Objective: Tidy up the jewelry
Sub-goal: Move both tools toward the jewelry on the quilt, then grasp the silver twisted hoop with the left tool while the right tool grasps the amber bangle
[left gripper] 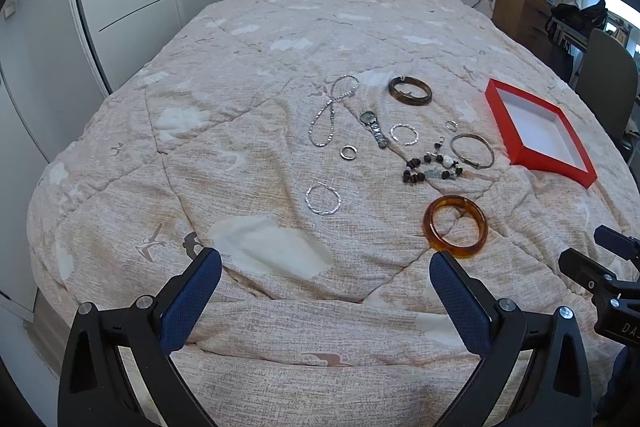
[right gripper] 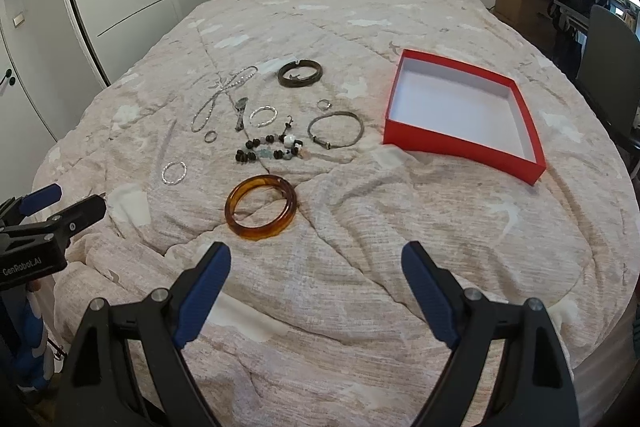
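Jewelry lies scattered on the quilted bedspread (right gripper: 360, 247), all outside the red box (right gripper: 460, 143) that sits empty to the right. Nearest me is the amber bangle (right gripper: 261, 207), just ahead of my right gripper (right gripper: 316, 291); beyond it are the beaded bracelet (right gripper: 272, 149), a grey cord bracelet (right gripper: 336, 129), a dark bangle (right gripper: 300, 72), a watch (left gripper: 373, 127) and a silver chain (left gripper: 328, 115). Both my left gripper (left gripper: 326, 301) and right one hover with fingers spread wide, holding nothing.
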Demonstrator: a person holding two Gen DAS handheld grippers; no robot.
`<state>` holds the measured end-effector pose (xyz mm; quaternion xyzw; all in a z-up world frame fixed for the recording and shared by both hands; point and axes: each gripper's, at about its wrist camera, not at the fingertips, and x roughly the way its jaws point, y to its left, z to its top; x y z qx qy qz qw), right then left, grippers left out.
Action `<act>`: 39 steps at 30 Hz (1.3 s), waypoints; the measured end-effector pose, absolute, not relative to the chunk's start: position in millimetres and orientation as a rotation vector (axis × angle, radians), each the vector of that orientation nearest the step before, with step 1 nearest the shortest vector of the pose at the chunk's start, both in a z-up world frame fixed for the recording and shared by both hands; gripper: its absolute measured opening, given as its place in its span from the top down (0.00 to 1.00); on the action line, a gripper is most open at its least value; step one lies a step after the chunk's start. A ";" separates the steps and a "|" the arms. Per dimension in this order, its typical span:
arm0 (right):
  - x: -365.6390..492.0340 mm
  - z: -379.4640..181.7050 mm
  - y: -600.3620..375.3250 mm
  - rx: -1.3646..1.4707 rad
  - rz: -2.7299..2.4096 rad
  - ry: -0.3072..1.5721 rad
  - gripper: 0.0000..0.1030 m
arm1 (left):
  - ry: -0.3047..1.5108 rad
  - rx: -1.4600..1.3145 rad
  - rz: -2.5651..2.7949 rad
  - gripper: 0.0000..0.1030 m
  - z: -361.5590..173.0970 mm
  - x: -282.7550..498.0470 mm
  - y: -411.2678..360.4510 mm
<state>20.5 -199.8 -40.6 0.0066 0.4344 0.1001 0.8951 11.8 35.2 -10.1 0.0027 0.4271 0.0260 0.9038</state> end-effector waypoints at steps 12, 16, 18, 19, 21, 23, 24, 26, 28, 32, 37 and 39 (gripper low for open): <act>34.1 -52.7 -194.7 0.031 0.272 0.936 0.29 | 0.945 -0.023 0.019 0.10 -19.2 23.6 40.7; 39.5 -55.7 -195.9 0.044 0.287 0.947 0.36 | 0.959 -0.018 0.015 0.10 -21.3 27.9 38.8; 42.3 -56.7 -196.0 0.048 0.298 0.953 0.42 | 0.966 -0.022 0.013 0.10 -21.7 31.8 38.7; 44.0 -57.1 -196.3 0.052 0.306 0.956 0.47 | 0.966 -0.022 0.010 0.10 -21.3 33.8 38.3; 47.4 -58.3 -196.9 0.061 0.316 0.964 0.56 | 0.963 -0.017 0.004 0.12 -19.9 38.6 36.6; 50.9 -60.1 -197.6 0.075 0.330 0.976 0.63 | 0.967 -0.023 -0.009 0.16 -19.6 45.3 37.0; 52.5 -60.6 -197.6 0.080 0.338 0.980 0.64 | 0.972 -0.030 -0.017 0.19 -20.0 48.9 37.7; 55.0 -61.2 -197.5 0.088 0.354 0.982 0.67 | 0.982 -0.046 -0.029 0.23 -21.9 56.4 39.1; 59.3 -62.7 -196.9 0.097 0.369 0.989 0.68 | 0.989 -0.054 -0.032 0.25 -24.5 62.8 40.8; 69.2 -69.7 -198.2 0.123 0.389 1.011 0.71 | 1.020 -0.077 -0.023 0.31 -34.6 77.4 47.8; 84.5 -81.6 -197.1 0.137 0.405 1.045 0.72 | 1.050 -0.109 -0.002 0.35 -46.2 94.0 59.8; 91.6 -86.1 -195.6 0.140 0.410 1.056 0.72 | 1.058 -0.123 -0.005 0.37 -49.0 101.5 62.2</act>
